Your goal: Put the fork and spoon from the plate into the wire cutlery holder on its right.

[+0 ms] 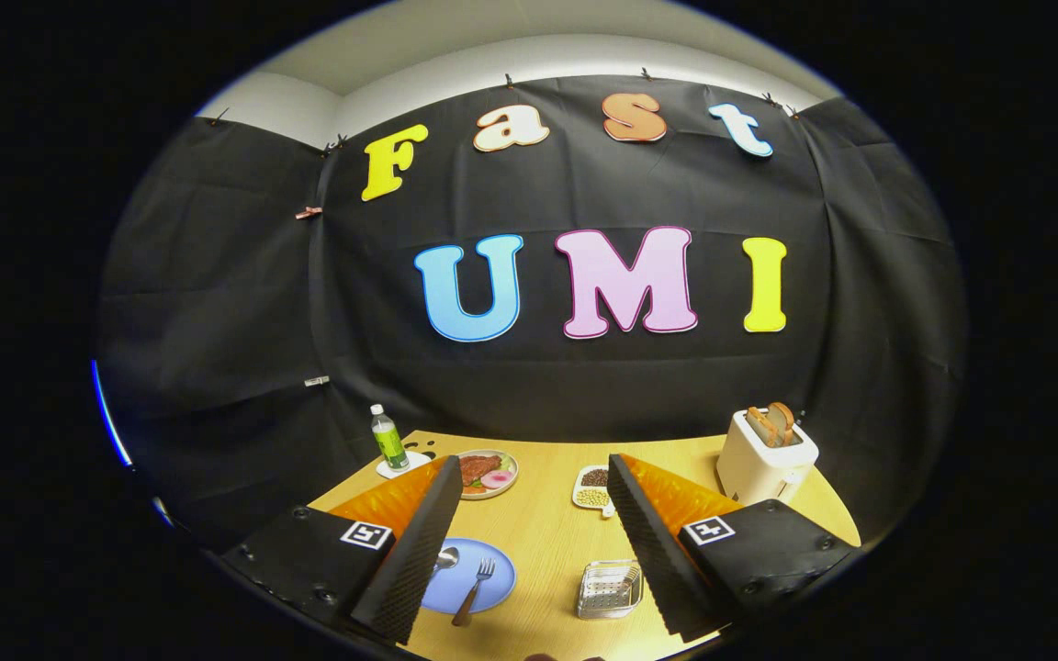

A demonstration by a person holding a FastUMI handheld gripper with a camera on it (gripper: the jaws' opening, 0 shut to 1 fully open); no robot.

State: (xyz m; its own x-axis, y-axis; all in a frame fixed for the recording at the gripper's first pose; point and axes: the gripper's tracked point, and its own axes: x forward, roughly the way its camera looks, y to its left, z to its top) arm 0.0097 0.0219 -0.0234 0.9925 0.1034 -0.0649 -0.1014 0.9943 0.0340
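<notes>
A blue plate [483, 586] lies on the wooden table, low between my two fingers and close to the left one. On it rest a fork [475, 590], tines pointing away, and a spoon [445, 558] partly hidden behind my left finger [419, 551]. The wire cutlery holder [609, 588] stands to the plate's right, just beside my right finger [653, 551]. My gripper [529, 470] hangs above the table, open wide, with nothing between its fingers.
Beyond the fingers are a plate of food [489, 473], a small divided dish of beans [592, 488], a green bottle [389, 440] on a white coaster, and a white toaster [765, 458] with bread at the right. The table [543, 532] ends at the black booth wall.
</notes>
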